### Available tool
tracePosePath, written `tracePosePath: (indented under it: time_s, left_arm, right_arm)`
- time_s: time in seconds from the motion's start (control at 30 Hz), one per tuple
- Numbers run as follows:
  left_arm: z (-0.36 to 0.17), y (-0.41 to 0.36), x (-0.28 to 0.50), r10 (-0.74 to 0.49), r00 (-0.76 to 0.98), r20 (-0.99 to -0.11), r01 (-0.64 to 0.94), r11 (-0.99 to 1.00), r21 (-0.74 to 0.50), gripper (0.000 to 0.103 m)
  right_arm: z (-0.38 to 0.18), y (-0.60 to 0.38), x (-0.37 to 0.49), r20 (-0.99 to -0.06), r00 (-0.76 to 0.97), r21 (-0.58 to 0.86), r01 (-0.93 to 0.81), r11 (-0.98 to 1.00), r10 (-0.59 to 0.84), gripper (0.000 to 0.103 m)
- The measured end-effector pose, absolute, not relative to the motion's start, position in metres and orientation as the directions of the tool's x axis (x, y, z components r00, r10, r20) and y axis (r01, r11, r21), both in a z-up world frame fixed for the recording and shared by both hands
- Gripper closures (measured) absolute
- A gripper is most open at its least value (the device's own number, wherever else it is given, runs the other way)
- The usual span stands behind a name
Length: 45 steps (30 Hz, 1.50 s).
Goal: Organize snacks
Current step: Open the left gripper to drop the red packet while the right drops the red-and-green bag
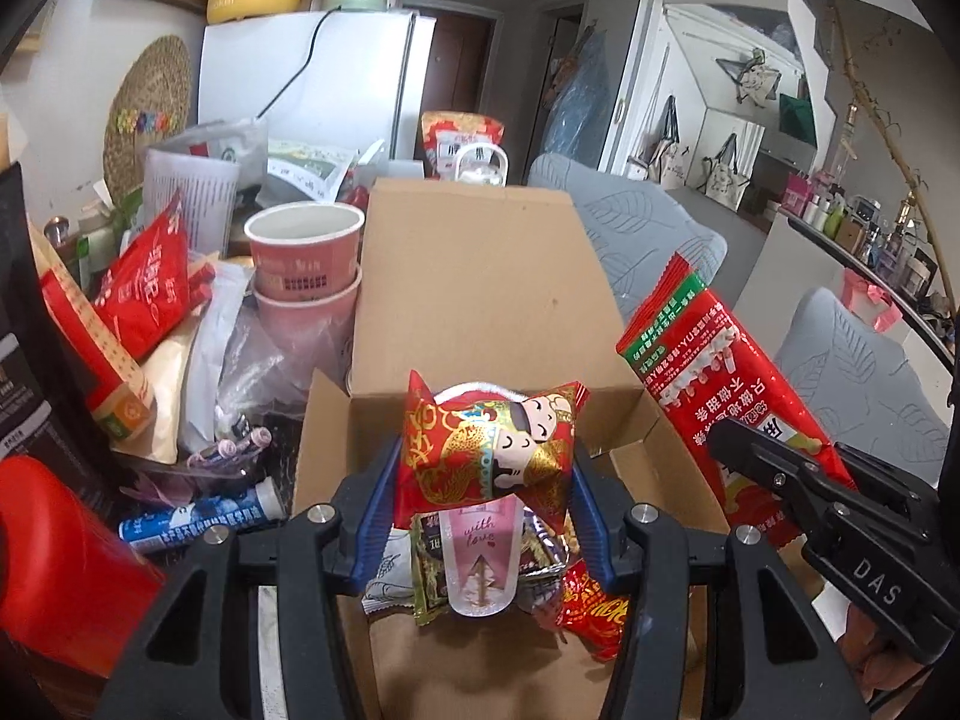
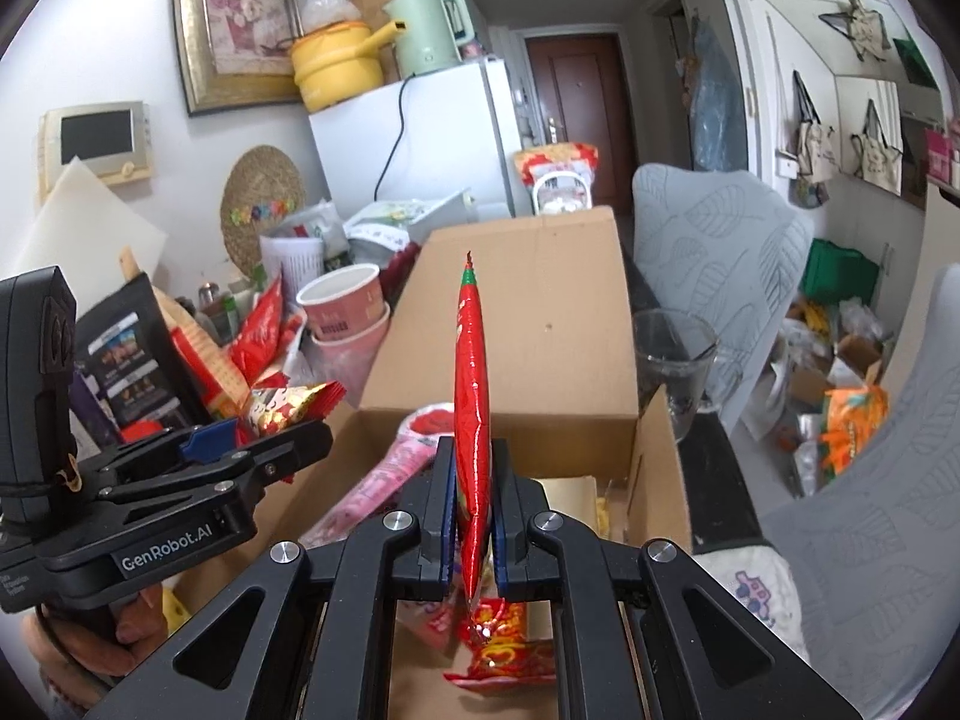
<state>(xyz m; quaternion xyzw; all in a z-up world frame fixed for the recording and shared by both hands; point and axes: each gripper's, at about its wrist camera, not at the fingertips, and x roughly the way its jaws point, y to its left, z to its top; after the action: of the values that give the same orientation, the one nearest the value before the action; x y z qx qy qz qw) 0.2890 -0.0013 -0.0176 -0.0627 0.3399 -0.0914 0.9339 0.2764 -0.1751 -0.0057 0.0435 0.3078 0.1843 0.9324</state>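
I had the left claw (image 1: 483, 516) clamped on a puffy red snack pouch (image 1: 489, 450) and the right claw (image 2: 471, 516) pinched shut on a flat red snack packet (image 2: 471, 396), both above the part-filled cardboard box (image 1: 480, 276); snacks left of the claws remained unsorted.

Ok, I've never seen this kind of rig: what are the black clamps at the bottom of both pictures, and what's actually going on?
No robot here: a person carries a hand-held gripper in each hand, with a fisheye camera on each looking along its two fingers.

The left wrist view shows the left hand-held gripper closed on a puffy red and gold snack packet with a cartoon figure. The right wrist view shows the right hand-held gripper shut on a flat red snack bag, seen edge-on.

Both hang over an open cardboard box that already holds a few packets. To the box's left are stacked pink paper cups and a clutter of other packets; to its right, a glass cup.
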Motion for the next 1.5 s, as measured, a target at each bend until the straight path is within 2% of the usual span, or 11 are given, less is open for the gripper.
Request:
tracePosePath:
  time_s: [0.27, 0.57, 0.87, 1.07, 1.17, 1.5]
  left_arm:
    - [-0.028, -0.009, 0.297, -0.180, 0.730, -0.659, 0.128, 0.984, -0.126, 0.051]
    - [-0.048, -0.020, 0.306, -0.157, 0.682, -0.714, 0.133, 0.987, -0.090, 0.051]
    - [-0.070, -0.025, 0.315, -0.106, 0.614, -0.782, 0.108, 0.993, -0.049, 0.051]
    - [-0.073, -0.029, 0.312, -0.085, 0.613, -0.786, 0.113, 0.993, -0.019, 0.049]
    - [-0.076, -0.031, 0.316, -0.066, 0.597, -0.800, 0.107, 0.994, -0.002, 0.044]
    - [-0.083, -0.032, 0.322, -0.040, 0.567, -0.823, 0.100, 0.995, 0.021, 0.041]
  right_arm:
    - [-0.028, -0.176, 0.288, -0.580, 0.711, 0.249, -0.308, 0.918, 0.396, 0.094]
    - [-0.033, -0.167, 0.291, -0.601, 0.706, 0.204, -0.318, 0.926, 0.374, 0.094]
    - [-0.050, -0.155, 0.299, -0.662, 0.661, 0.181, -0.316, 0.931, 0.354, 0.094]
    - [-0.062, -0.151, 0.305, -0.708, 0.621, 0.169, -0.311, 0.935, 0.335, 0.094]
    - [-0.065, -0.154, 0.307, -0.718, 0.617, 0.166, -0.296, 0.941, 0.321, 0.093]
    - [-0.062, -0.158, 0.305, -0.727, 0.625, 0.137, -0.275, 0.952, 0.285, 0.091]
